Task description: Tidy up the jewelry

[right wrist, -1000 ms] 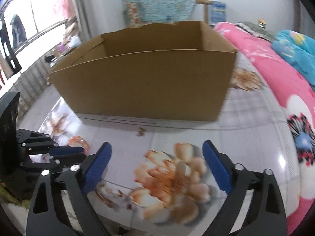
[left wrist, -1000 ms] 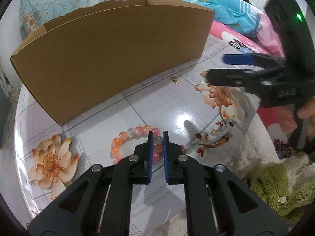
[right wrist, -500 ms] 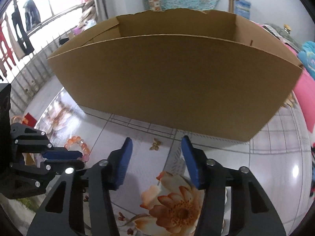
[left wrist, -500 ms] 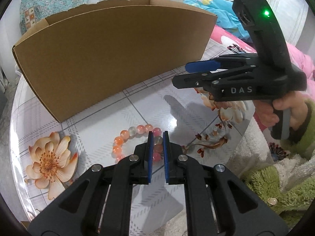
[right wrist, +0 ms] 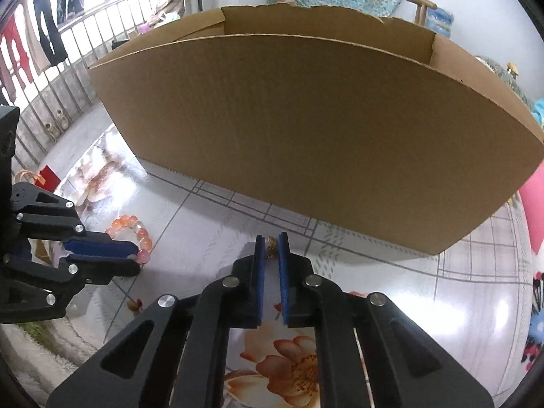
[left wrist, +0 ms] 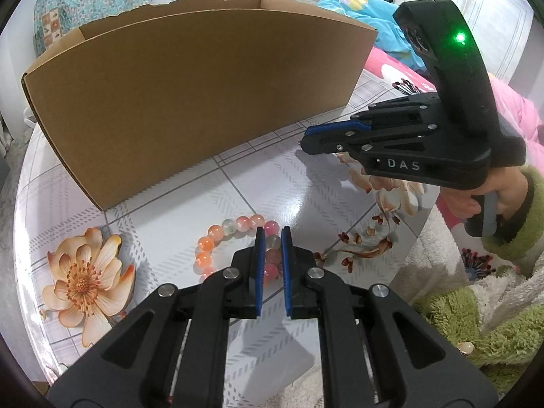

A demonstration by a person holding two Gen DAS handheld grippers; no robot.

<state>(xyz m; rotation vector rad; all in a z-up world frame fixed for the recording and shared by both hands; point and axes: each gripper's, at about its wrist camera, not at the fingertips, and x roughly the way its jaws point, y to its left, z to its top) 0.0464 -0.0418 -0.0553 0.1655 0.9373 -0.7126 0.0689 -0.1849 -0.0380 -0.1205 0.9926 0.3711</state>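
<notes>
A bracelet of orange, pink and clear beads (left wrist: 234,225) lies on the glossy flower-print table (left wrist: 170,224). My left gripper (left wrist: 272,235) is shut on its right side, with beads showing between the blue pads; the right wrist view shows the same grip, left gripper (right wrist: 135,255) on the bracelet (right wrist: 127,221). A small gold butterfly ornament (right wrist: 271,245) lies before the box. My right gripper (right wrist: 271,238) is closing on it, pads tight against it. In the left wrist view the right gripper (left wrist: 306,138) points left, low over the table.
A large open cardboard box (left wrist: 190,102) stands across the back of the table, close behind both grippers (right wrist: 323,136). A person's hand (left wrist: 489,197) in a green fleece sleeve holds the right tool. Pink and blue bedding (left wrist: 384,30) lies at the right; fluffy cloth hangs off the table's near edge.
The right gripper came in low toward the box and its jaws went from wide apart to closed around the gold ornament. The left gripper stayed where it was on the bracelet.
</notes>
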